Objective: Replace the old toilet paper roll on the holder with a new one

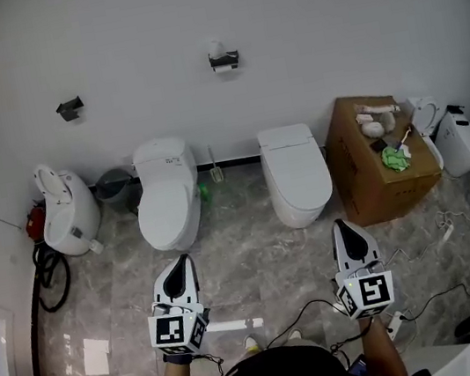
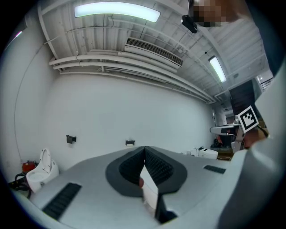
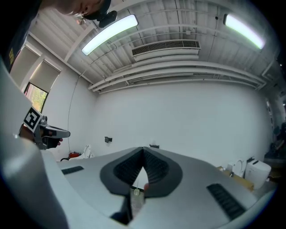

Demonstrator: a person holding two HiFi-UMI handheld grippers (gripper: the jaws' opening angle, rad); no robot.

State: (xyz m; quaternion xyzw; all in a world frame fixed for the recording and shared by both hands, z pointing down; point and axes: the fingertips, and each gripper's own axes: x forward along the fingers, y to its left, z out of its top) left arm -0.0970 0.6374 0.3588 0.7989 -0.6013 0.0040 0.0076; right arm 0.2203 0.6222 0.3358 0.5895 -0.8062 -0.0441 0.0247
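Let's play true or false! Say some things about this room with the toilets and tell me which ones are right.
1. The left gripper and the right gripper both have shut, empty jaws. True.
2. The cardboard box stands at the left end of the wall. False: it stands toward the right, just right of a white toilet.
3. A green cloth lies on top of the cardboard box. True.
4. The right gripper touches the toilet paper holder. False: the holder is up on the far wall, well away from both grippers.
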